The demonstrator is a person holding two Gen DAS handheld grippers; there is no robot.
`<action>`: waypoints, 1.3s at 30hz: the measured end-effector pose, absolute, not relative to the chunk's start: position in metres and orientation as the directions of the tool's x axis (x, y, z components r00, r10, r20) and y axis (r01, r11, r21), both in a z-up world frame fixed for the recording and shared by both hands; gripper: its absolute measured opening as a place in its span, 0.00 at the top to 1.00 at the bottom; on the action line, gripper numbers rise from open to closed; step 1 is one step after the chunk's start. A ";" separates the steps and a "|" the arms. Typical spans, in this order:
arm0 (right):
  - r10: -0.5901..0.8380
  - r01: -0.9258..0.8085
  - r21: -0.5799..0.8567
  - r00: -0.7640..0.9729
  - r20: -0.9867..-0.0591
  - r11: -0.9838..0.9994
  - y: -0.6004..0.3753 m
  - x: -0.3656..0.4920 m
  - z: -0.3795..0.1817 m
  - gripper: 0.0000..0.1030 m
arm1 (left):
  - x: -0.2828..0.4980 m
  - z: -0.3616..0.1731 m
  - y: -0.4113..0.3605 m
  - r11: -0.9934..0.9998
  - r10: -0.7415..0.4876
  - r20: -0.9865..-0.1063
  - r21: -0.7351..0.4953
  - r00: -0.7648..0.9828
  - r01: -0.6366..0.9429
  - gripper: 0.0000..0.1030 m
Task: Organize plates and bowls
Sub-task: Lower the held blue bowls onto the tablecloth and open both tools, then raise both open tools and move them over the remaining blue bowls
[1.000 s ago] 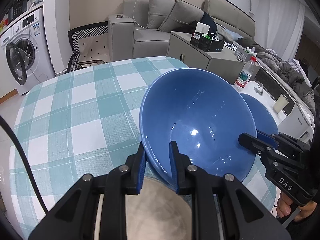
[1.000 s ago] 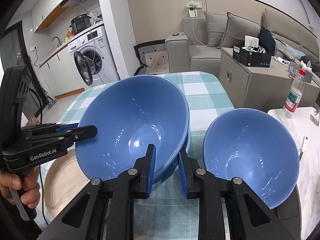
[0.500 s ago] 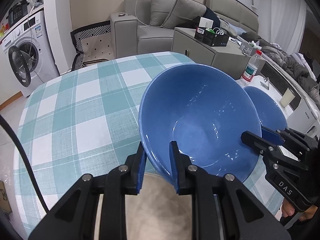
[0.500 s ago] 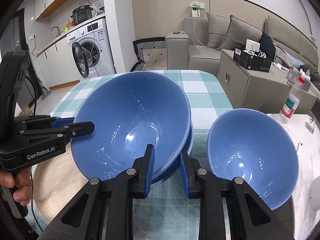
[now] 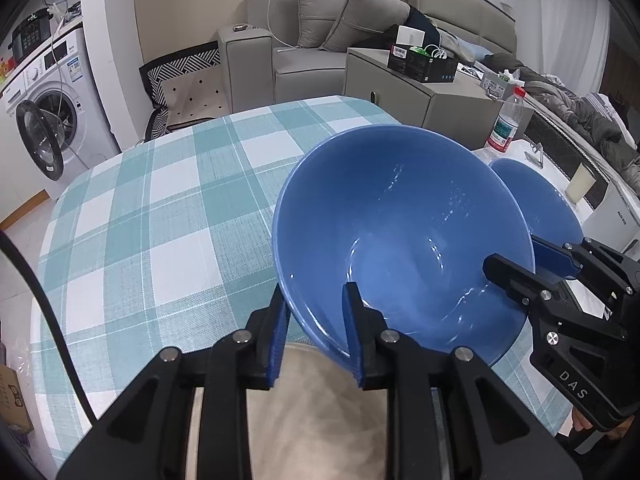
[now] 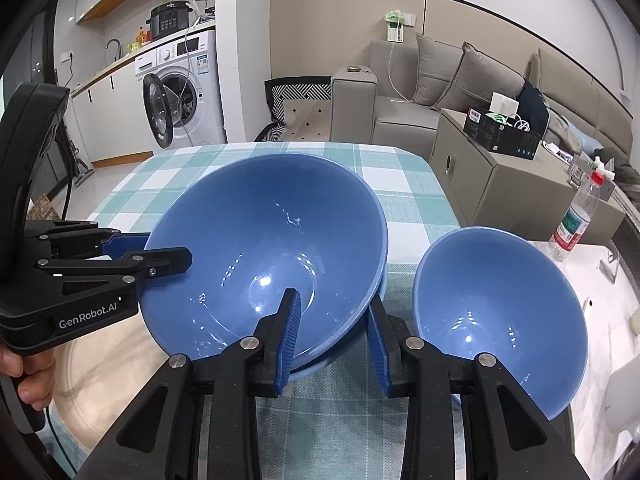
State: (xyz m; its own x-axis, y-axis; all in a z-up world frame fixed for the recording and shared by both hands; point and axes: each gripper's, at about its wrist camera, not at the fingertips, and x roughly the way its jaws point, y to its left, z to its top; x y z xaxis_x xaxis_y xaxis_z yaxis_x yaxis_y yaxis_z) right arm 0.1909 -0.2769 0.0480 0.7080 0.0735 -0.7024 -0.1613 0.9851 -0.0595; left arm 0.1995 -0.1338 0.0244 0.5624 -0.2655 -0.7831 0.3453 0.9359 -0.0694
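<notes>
- Checked tablecloth (image 5: 152, 208) covers the tabletop; large blue bowl (image 6: 272, 248) sits near its right edge, mouth tilted up, nested on another blue dish.
- Left gripper (image 5: 314, 332) straddles the rim, jaws just opening.
- Right gripper (image 6: 334, 338) straddles the opposite rim, jaws just opening, pads off the wall.
- Second blue bowl (image 6: 500, 312) stands just beside.

right gripper (image 6: 332, 336): its jaws have just been opening; the rim of the big blue bowl (image 6: 264, 256) sits between them, the pads now clear of it.
left gripper (image 5: 314, 334): jaws have eased apart a little around the bowl's rim.
big blue bowl: has sunk onto another blue dish (image 6: 320, 366) beneath.
</notes>
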 end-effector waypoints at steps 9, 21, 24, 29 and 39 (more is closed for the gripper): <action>0.092 -0.187 -0.057 0.700 -0.708 0.981 -0.274 0.190 0.045 0.51 | 0.197 0.024 -0.135 0.930 -0.268 -0.787 -0.063 0.555 0.361 0.70; 0.152 -0.223 -0.017 0.714 -0.683 0.975 -0.282 0.184 0.054 0.20 | 0.187 0.033 -0.142 0.914 -0.308 -0.779 -0.081 0.547 0.398 0.47; 0.161 -0.221 -0.003 0.724 -0.671 0.975 -0.288 0.182 0.061 0.15 | 0.186 0.035 -0.140 0.912 -0.328 -0.776 -0.113 0.539 0.393 0.30; 0.175 -0.198 0.038 0.743 -0.646 0.980 -0.304 0.179 0.074 0.04 | 0.185 0.043 -0.137 0.907 -0.370 -0.757 -0.167 0.538 0.388 0.13; 0.209 -0.217 0.058 0.776 -0.595 0.974 -0.324 0.159 0.100 0.01 | 0.175 0.056 -0.149 0.891 -0.406 -0.727 -0.180 0.554 0.417 0.00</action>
